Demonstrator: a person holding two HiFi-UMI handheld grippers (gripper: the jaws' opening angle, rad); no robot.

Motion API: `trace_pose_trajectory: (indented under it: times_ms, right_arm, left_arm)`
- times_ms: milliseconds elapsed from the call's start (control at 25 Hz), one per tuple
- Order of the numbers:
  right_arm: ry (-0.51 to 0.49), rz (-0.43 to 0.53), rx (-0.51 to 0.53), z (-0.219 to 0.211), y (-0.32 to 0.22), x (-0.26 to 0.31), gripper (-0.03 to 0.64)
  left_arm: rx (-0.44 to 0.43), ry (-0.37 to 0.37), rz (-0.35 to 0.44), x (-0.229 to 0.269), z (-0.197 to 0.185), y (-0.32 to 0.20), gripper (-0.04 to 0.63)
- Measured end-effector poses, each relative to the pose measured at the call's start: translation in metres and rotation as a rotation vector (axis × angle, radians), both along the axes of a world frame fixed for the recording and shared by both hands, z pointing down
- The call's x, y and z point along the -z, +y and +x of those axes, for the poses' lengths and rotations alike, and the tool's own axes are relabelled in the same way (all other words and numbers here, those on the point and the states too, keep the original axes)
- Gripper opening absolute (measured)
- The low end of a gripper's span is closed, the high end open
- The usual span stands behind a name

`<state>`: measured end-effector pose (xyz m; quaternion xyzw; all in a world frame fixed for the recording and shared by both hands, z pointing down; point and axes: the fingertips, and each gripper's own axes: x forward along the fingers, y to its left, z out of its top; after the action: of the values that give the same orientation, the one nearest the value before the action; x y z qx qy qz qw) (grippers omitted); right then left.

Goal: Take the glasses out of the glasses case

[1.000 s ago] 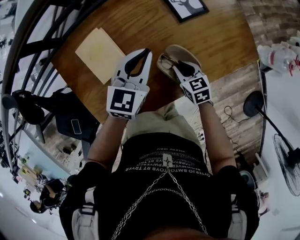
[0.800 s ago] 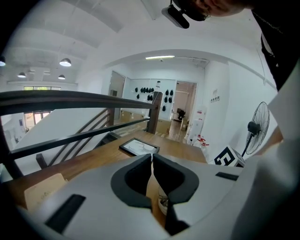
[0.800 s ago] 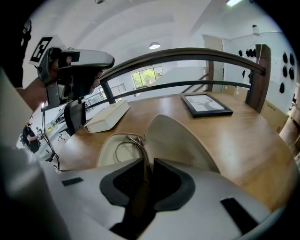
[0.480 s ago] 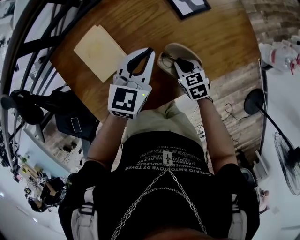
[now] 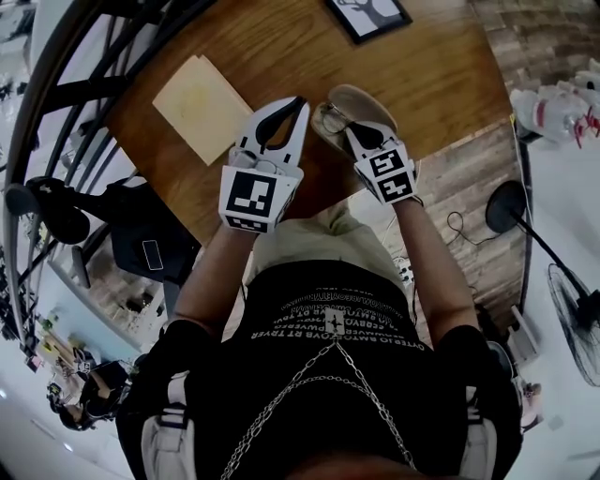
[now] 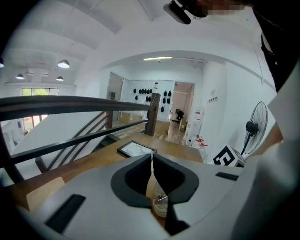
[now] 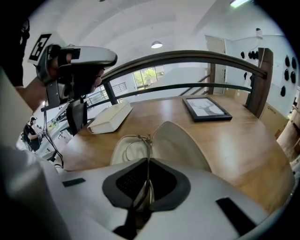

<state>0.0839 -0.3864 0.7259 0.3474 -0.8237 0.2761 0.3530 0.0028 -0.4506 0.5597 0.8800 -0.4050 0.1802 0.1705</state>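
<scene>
An open beige glasses case lies on the wooden table, its lid folded back. Thin metal-framed glasses sit in its tray. My right gripper reaches down into the case. Its jaws are closing, and the pads press on the thin frame of the glasses that runs between them at the right gripper. My left gripper hovers just left of the case, shut and empty. In the left gripper view the left gripper has its tips together, with the case below.
A cream book lies left of the grippers, also the book. A black picture frame lies at the table's far side. A dark railing curves behind the table. A standing fan is on the floor at right.
The right gripper's jaws have come together on the glasses frame inside the case. Both hands have stayed almost where they were.
</scene>
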Motion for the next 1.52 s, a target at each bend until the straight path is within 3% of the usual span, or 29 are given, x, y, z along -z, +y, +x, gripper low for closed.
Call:
trace_pose_trajectory:
  times_ms: [360, 760, 1520]
  right_arm:
    - [-0.085, 0.113, -0.032, 0.012, -0.003, 0.043, 0.028]
    - [-0.143, 0.179, -0.111, 0.035, 0.006, 0.073, 0.028]
    - [-0.247, 0.366, -0.037, 0.041, 0.018, 0.158, 0.028]
  left_arm:
    - [-0.010, 0.022, 0.041, 0.019, 0.019, 0.003, 0.037]
    - [0.060, 0.036, 0.098, 0.050, 0.018, 0.020, 0.037]
    - [0.208, 0.033, 0.191, 0.099, 0.012, 0.069, 0.037]
